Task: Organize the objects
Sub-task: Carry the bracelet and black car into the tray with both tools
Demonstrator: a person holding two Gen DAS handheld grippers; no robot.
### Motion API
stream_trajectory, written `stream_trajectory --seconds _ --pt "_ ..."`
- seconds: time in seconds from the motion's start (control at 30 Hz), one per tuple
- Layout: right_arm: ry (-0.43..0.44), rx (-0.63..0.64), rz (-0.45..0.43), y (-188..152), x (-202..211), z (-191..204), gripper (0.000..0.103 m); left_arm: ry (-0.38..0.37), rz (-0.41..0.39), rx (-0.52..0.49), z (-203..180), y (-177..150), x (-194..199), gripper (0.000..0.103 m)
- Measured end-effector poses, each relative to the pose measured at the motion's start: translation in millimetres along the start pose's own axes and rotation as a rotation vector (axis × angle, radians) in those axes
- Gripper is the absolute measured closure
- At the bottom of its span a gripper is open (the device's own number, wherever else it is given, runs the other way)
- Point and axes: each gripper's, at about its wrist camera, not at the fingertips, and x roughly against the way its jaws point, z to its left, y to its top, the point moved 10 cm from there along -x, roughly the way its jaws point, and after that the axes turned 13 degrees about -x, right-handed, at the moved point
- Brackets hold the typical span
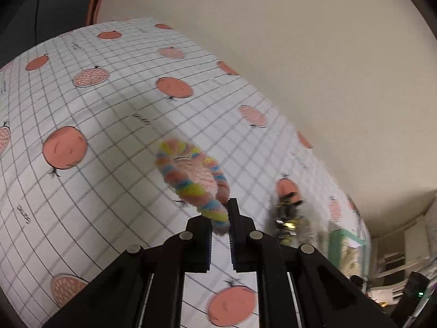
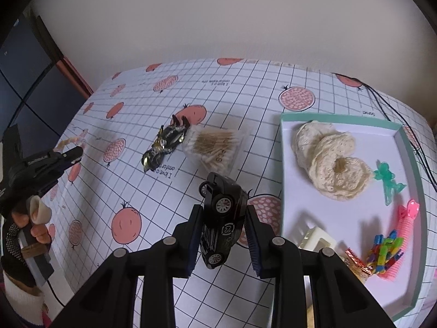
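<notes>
Black toy car [image 2: 222,220] sits nose-down between the fingers of the right gripper [image 2: 223,242], pinched across its sides and lifted off the checked tablecloth [image 2: 153,191]. Just to the right lies the tray [image 2: 407,147], already holding flat round pads [image 2: 331,161], a green figure [image 2: 387,181], a pink comb [image 2: 401,243] and a cluster of coloured clips [image 2: 385,251]. On the cloth, outside the tray, rest a black-and-gold toy motorbike [image 2: 164,143] touching a pack of cotton swabs [image 2: 214,147].

Left gripper [image 1: 220,224]: jaws nearly closed on one end of a fuzzy pastel hair tie [image 1: 191,175], whose loop hangs forward above the cloth.

Risks, as judged: the car, tilted and gripped on smooth sides, may pivot or slip out before reaching the tray; the soft tie, caught only at its tip, may pull free.
</notes>
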Motion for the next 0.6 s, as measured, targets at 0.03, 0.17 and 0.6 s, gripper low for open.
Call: stream_trajectory --seconds 0.03,0.17,0.6 --pt "0.001 -0.003 -0.005 2 3 -2 0.071 -0.018 -0.004 -0.009 -9 1 2 0.093" --pt "-0.027 -0.022 -0.035 10 16 -21 0.071 -0.075 -0.021 -0.039 -42 1 12 0.093" --pt "-0.167 -0.176 -0.118 35 60 -135 0.07 -0.285 0.027 -0.26 -206 -37 8 0.093"
